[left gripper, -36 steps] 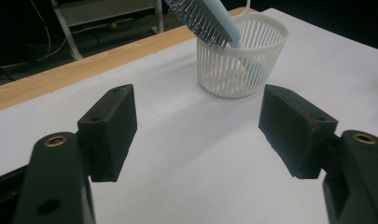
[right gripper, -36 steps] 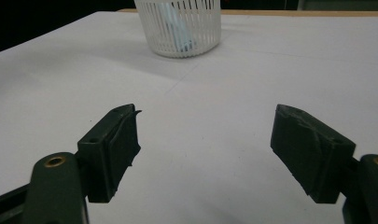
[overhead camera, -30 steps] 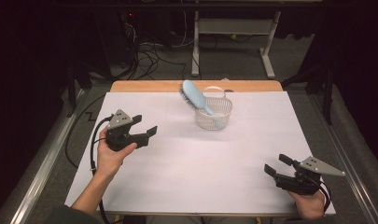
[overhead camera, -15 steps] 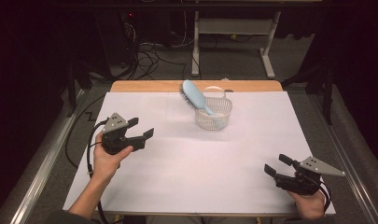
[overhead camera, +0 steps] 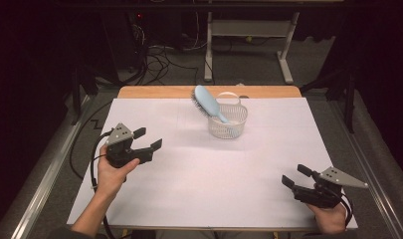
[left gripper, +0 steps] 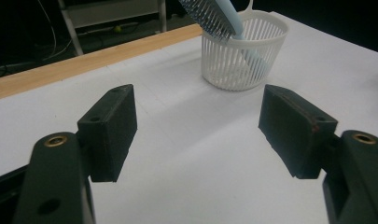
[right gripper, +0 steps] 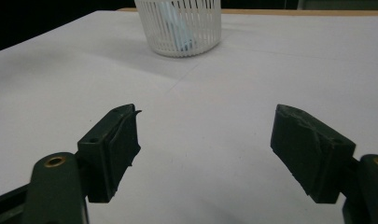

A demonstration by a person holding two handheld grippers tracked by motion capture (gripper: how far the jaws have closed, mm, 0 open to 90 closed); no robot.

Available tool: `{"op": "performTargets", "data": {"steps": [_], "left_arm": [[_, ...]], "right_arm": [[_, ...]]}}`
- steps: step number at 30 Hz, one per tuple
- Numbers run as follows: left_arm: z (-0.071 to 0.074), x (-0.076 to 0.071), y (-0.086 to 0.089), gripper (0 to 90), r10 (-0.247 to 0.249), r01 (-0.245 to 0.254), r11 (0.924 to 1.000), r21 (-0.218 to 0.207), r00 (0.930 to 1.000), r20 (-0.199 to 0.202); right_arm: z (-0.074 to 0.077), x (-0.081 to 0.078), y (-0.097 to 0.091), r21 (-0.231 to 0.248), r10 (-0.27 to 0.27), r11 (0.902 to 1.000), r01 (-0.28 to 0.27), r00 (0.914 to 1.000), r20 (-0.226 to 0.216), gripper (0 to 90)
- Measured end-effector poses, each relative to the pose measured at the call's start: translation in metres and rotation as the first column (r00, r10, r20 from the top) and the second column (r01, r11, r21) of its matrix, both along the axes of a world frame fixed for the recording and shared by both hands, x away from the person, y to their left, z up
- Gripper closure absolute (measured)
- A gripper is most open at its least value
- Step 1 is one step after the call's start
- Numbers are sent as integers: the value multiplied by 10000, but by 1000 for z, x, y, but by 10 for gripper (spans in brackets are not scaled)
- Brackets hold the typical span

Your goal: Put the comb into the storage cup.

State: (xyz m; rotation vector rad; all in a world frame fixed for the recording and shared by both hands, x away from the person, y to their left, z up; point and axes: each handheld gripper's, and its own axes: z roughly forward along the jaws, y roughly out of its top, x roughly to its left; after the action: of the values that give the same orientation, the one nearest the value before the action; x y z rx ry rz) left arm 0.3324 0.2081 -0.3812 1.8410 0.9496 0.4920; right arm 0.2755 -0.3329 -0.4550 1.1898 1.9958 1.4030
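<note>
A white slatted basket (overhead camera: 228, 121) (left gripper: 245, 51) (right gripper: 179, 25) stands near the far middle of the white table (overhead camera: 199, 179). A light blue hairbrush (overhead camera: 209, 103) (left gripper: 214, 14) leans in it, handle down and bristle head sticking out up and to the left. My left gripper (overhead camera: 147, 138) (left gripper: 196, 126) hovers open over the left side of the table, well short of the basket, with nothing between its jaws. My right gripper (overhead camera: 296, 175) (right gripper: 205, 140) rests open by the near right corner, also empty, pointing toward the basket.
A bare wooden strip (overhead camera: 154, 92) runs along the table's far edge. Beyond it lie floor cables (overhead camera: 159, 55) and a white desk frame (overhead camera: 246, 35). Metal rails (overhead camera: 45, 174) flank the table on both sides. Each gripper trails a black cable.
My left gripper has drifted slightly down the picture and toward the table's near left. The right gripper, basket and brush have stayed put.
</note>
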Motion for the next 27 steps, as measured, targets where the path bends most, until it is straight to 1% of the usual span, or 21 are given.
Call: {"op": "performTargets", "data": {"steps": [12, 20, 27], "left_arm": [[-5, -7, 7, 288, 107, -107, 9998, -149, 9999, -2], [-11, -10, 12, 288, 210, -212, 9996, -187, 9997, -137], [-14, -14, 16, 288, 282, -286, 9992, -270, 9995, -163]], "right_arm": [[0, 0, 0, 3, -14, 10000, 14, 10000, -12, 237], [0, 0, 1, 21, -8, 10000, 8, 10000, -30, 237], [0, 0, 1, 19, -5, 10000, 5, 10000, -28, 237]]}}
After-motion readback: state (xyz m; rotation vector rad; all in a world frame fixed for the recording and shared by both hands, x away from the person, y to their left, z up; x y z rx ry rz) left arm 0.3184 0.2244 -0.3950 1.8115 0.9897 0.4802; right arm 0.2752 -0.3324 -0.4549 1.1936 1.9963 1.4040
